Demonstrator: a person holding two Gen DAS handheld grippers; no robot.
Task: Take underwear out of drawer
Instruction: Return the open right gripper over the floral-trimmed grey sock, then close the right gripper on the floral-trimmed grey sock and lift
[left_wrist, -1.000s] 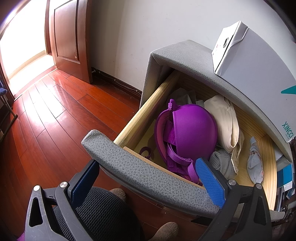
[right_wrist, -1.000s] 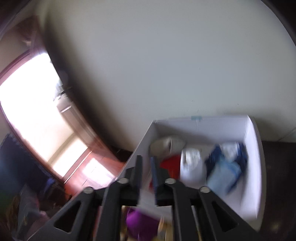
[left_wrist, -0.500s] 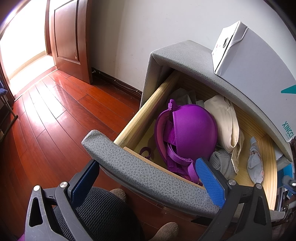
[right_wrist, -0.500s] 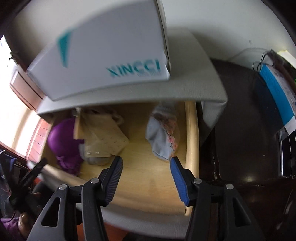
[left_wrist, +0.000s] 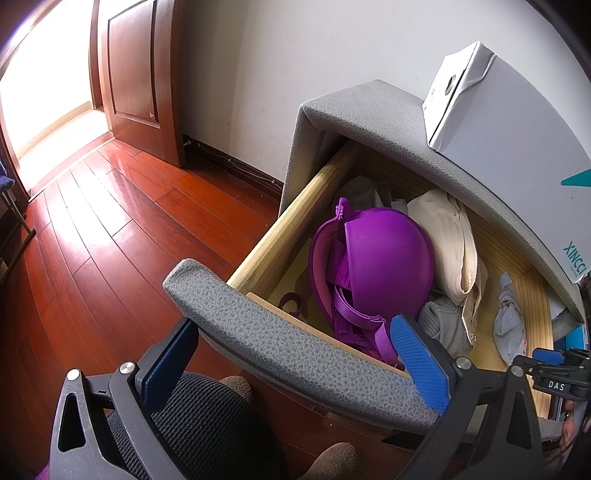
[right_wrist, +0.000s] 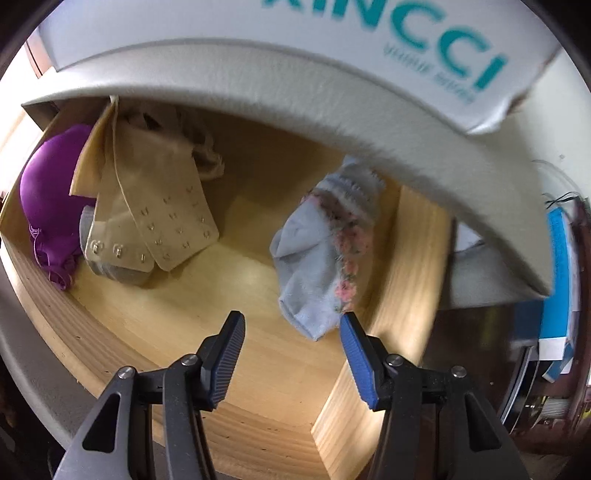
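Note:
The wooden drawer (left_wrist: 280, 236) stands pulled out of a grey cabinet. Inside lie a purple bra (left_wrist: 384, 258) at the left, a beige garment (left_wrist: 450, 240) with hook rows, a grey piece (left_wrist: 439, 321), and a small light blue floral garment (left_wrist: 509, 325) at the right. My left gripper (left_wrist: 295, 354) is open, its blue pads astride the grey drawer front (left_wrist: 295, 350). My right gripper (right_wrist: 291, 332) points down into the drawer's right end, open and holding nothing. The light blue garment (right_wrist: 317, 258) lies just past its tips, near the right pad (right_wrist: 354, 350). The right gripper (left_wrist: 554, 363) also shows at the left wrist view's lower right.
A white box (left_wrist: 509, 122) printed XINCCI sits on the cabinet top (left_wrist: 369, 110) and overhangs the drawer (right_wrist: 369, 44). Red wooden floor (left_wrist: 110, 229) and a door (left_wrist: 140, 74) lie to the left. A person's knee (left_wrist: 207, 417) is below the drawer front. Blue books (right_wrist: 557, 258) stand right of the cabinet.
My right gripper swung down from over the white box into the drawer and its jaws spread. It now shows at the left wrist view's lower right. The left gripper has not moved.

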